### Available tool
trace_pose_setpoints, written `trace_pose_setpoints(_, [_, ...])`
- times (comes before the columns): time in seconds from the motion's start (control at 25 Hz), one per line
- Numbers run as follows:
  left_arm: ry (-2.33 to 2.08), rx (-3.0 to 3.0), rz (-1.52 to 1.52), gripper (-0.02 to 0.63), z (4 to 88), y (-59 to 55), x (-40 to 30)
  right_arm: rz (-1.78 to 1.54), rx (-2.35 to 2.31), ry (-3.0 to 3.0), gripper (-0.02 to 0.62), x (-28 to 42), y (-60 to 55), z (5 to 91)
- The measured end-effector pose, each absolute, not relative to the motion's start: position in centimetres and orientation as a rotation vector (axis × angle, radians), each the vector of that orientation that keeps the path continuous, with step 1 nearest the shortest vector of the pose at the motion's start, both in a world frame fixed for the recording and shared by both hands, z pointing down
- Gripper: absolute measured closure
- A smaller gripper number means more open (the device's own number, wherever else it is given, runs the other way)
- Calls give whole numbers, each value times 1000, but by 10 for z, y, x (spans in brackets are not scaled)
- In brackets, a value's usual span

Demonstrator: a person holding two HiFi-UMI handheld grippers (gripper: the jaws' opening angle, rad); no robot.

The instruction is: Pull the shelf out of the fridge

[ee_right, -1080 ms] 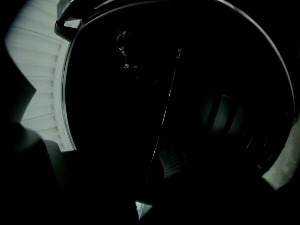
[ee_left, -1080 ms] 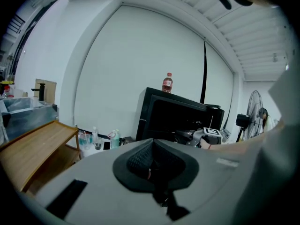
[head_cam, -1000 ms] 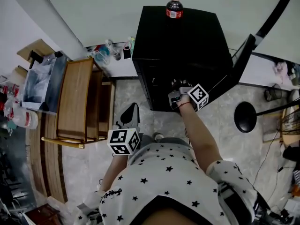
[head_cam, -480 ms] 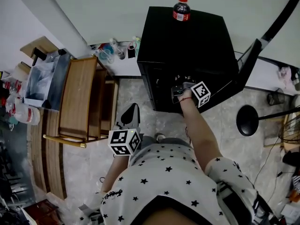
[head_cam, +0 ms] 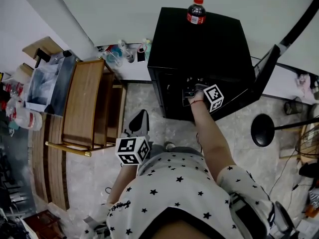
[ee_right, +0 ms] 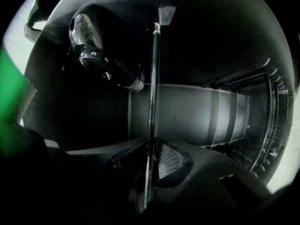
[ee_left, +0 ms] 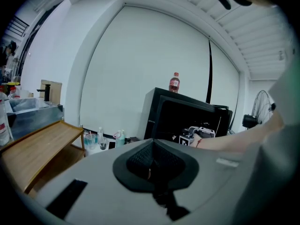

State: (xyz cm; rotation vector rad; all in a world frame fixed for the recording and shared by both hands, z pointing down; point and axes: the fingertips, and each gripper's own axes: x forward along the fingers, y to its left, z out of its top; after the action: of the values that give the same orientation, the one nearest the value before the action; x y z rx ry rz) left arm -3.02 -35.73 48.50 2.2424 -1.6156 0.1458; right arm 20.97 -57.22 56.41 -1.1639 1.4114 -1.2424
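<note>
Two grippers out. Facing black fridge (head_cam: 199, 49), door (head_cam: 264, 66) swung open. Stretching right arm (head_cam: 212, 138) straight out and level into the cavity. Just been closing right gripper (ee_right: 151, 159), now clamping on front wire of shelf (ee_right: 153, 88), shelf sitting inside fridge. Holding left gripper (ee_left: 151, 165) back by torso, jaws together, empty.
</note>
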Motion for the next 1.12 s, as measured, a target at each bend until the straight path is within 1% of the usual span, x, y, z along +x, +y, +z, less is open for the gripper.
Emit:
trace_pose_setpoints(0.44, [-1599, 2241, 144, 594, 487, -356, -27, -1273, -1162, 1368, 588, 209, -570, 566])
trace_pose_setpoints(1.12, [-1578, 2256, 158, 594, 480, -323, -23, -1307, -1133, 1369, 591, 205, -525, 568])
